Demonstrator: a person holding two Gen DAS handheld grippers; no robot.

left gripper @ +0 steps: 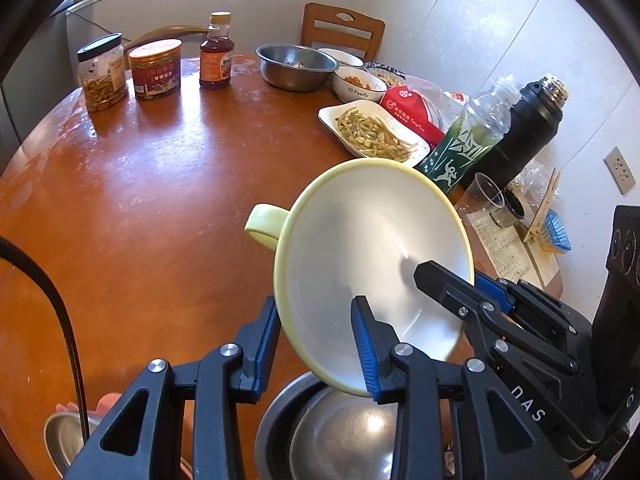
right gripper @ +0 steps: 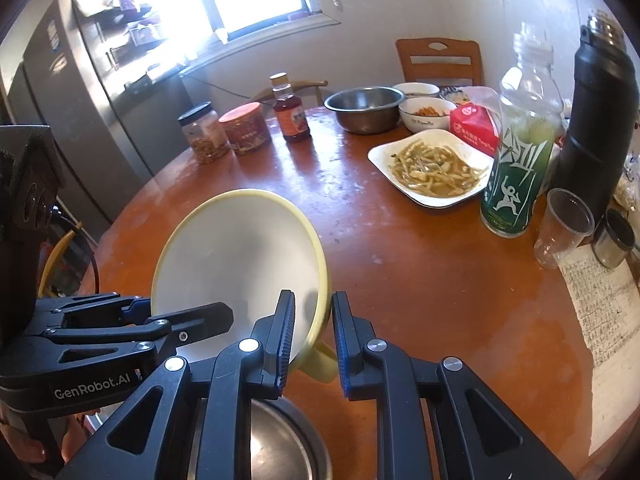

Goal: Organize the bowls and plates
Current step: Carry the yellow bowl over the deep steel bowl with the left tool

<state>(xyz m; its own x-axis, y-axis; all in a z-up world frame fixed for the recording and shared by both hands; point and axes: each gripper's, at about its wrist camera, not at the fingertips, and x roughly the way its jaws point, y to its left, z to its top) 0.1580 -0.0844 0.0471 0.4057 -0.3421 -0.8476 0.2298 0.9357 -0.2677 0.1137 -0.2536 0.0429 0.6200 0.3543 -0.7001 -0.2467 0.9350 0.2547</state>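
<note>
Round and reddish-brown, the table (right gripper: 400, 264) fills both of my wrist views, with a white wall and a wooden chair (right gripper: 439, 60) behind it and a grey fridge (right gripper: 72, 92) at the left of the right view. Along the far edge stand a steel bowl (left gripper: 296, 66), a white bowl (left gripper: 359, 85) with food, a square plate (right gripper: 430, 168) of bean strips, two jars (left gripper: 156, 68) and a sauce bottle (left gripper: 216, 52). At the right side are a black flask (right gripper: 596, 128), a green drink bottle (right gripper: 520, 160), a clear cup (right gripper: 564, 226) and a handwritten paper (right gripper: 608, 328). Nearest me, a pale yellow bowl (left gripper: 368, 264) with a side handle is held tilted in the air, above a steel dish (left gripper: 340, 436) at the near edge of the table. My left gripper (left gripper: 320, 344) clamps the bowl's lower rim, one blue pad outside the wall and one inside. My right gripper (right gripper: 312, 340) pinches the opposite rim just above the handle, one finger inside and the other outside, so both jaws are closed on the same bowl. Another small steel dish (left gripper: 66, 438) shows at the bottom left of the left view.
</note>
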